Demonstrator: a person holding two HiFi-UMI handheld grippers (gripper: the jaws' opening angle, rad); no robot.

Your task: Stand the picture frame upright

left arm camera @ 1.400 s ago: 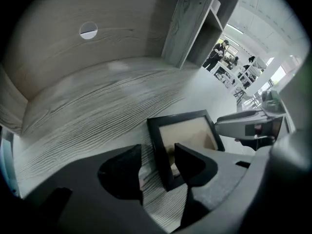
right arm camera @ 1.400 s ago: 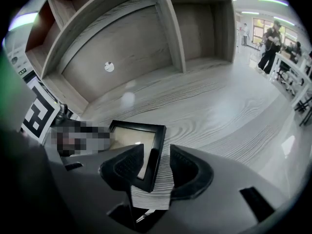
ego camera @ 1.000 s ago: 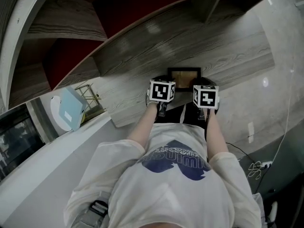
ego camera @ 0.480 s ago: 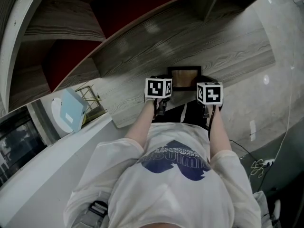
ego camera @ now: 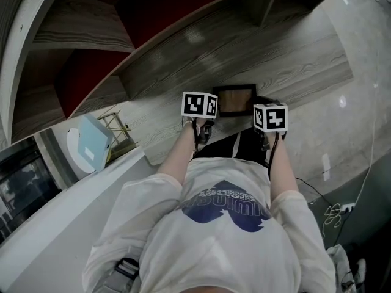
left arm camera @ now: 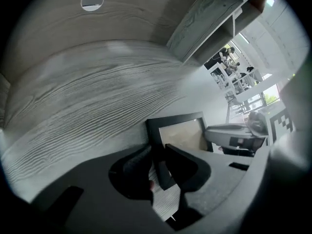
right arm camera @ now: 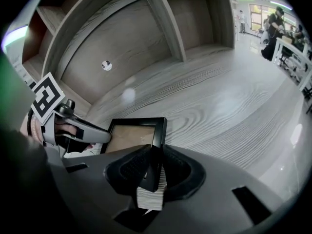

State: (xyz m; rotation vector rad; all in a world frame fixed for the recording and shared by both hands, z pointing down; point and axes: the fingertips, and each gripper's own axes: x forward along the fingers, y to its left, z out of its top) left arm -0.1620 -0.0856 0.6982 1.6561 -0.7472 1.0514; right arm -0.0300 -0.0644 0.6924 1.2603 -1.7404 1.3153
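The picture frame (ego camera: 235, 99), black with a tan insert, lies on the grey wood shelf (ego camera: 183, 72) in front of me. My left gripper (ego camera: 211, 108) sits at its left edge. In the left gripper view the left rail of the frame (left arm camera: 183, 133) is pinched between the jaws of that gripper (left arm camera: 158, 162), which have just been closing. My right gripper (ego camera: 259, 107) is at the frame's right edge. There its jaws (right arm camera: 151, 167) have also just been closing and clamp the right rail of the frame (right arm camera: 131, 135). Each gripper shows in the other's view: the left gripper (right arm camera: 73, 130), the right gripper (left arm camera: 234, 133).
The shelf has a curved back panel with a round hole (left arm camera: 91, 0) and upright dividers (right arm camera: 165, 18). A light blue box (ego camera: 91, 142) and a wire rack (ego camera: 116, 124) stand at the left. Cables (ego camera: 333, 215) lie on the floor at the right.
The left gripper's marker cube has shifted left and up, the right one slightly to the right. The frame has stayed where it was.
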